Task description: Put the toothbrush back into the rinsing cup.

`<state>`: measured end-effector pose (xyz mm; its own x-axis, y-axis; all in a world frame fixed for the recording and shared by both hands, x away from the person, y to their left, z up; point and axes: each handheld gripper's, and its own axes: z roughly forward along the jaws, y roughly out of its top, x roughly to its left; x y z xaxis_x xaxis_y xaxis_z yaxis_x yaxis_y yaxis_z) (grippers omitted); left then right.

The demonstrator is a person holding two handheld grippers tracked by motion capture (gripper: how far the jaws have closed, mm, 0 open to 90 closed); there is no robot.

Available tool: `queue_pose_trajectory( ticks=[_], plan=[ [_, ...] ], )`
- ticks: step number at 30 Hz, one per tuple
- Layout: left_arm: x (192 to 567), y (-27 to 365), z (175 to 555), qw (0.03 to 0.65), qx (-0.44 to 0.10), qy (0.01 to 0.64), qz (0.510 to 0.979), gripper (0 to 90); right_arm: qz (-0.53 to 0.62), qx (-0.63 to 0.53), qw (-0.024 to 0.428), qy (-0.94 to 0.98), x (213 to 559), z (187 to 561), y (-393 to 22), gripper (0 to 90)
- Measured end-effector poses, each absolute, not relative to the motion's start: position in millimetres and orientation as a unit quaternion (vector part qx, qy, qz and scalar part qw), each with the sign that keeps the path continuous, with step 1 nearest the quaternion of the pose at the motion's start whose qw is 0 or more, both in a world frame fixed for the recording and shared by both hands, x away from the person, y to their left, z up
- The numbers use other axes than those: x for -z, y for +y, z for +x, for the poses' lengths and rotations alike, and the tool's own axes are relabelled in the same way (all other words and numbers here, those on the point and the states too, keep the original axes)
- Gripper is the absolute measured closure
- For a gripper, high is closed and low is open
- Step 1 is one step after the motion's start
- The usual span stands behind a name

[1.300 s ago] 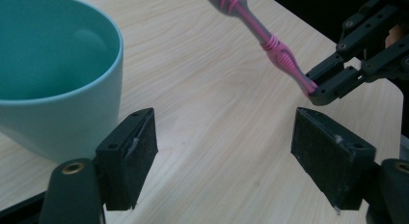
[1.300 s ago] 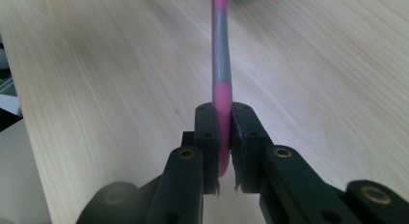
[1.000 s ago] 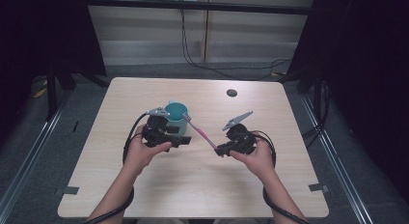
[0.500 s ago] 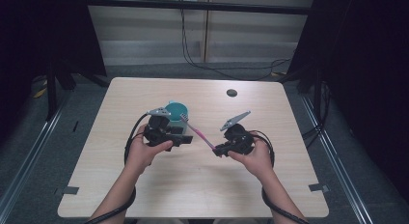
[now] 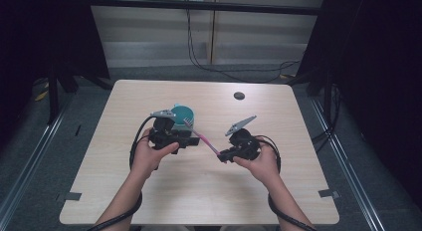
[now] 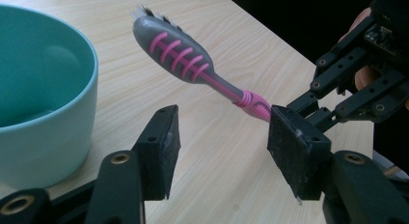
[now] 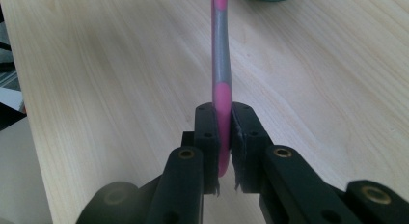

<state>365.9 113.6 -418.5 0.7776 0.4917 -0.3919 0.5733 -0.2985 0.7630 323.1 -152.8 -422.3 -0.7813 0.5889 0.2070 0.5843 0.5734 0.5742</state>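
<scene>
Above the light wooden table (image 5: 149, 191), beside the teal round bowl (image 6: 43, 89), the right gripper (image 7: 223, 137) clamped the pink-grey plastic toothbrush (image 6: 193, 69), while the left gripper (image 6: 219, 151), half-open, was closing and should, I think, pinch its neck squarely.

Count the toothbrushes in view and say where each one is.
1. The toothbrush is clamped at its handle end in the right gripper, its head raised beside the teal cup.

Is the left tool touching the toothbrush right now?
Apart. The left gripper view shows the left tool's jaws, which have just been closing, standing clear of the toothbrush, bare table between them; the right tool holds the handle.
</scene>
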Motion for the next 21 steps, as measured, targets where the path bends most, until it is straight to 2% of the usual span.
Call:
queue_pose_trajectory(
  ticks=[21],
  plan=[
    [414.1,109.4,367.2,0.504,0.039,0.337,0.794,56.6,0.326,-0.328,-0.001,0.887,424.2,323.7,-148.0,82.1]
  ],
)
